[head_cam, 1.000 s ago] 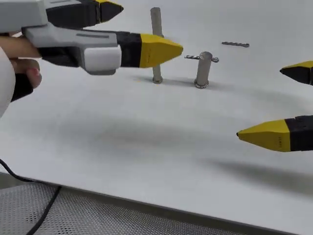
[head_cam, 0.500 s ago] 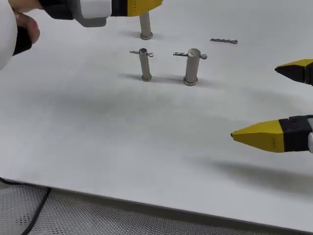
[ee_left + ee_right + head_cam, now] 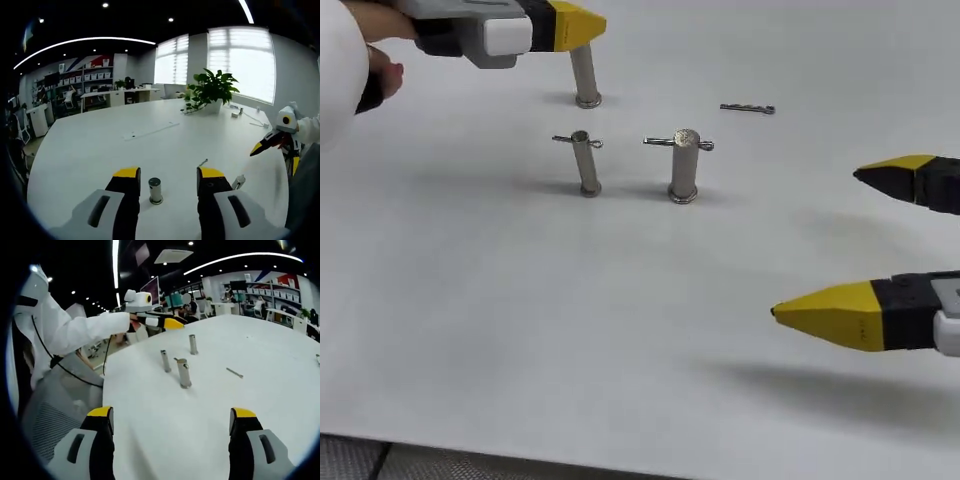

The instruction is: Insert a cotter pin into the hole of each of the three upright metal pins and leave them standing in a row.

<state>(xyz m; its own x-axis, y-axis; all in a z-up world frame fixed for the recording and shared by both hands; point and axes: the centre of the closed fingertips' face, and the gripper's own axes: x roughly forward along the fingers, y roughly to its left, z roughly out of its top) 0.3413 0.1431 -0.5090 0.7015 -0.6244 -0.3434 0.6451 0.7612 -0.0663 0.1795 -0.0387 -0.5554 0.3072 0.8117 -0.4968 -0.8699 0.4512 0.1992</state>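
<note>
Text/labels/brands/nos.: none legible on bench, pins, grippers or bkgd shelving in any view.

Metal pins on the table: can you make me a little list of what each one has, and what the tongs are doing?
thin pin: upright, cotter pin through its top
thick pin: upright, cotter pin through its top
far pin: upright, no cotter pin
loose cotter pin: lying flat on the table
left tongs: open, far pin between them
right tongs: open, holding nothing

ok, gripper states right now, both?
Left gripper: open, holding nothing; bare upright grey metal pin seen between its jaws.
Right gripper: open, holding nothing.
</note>
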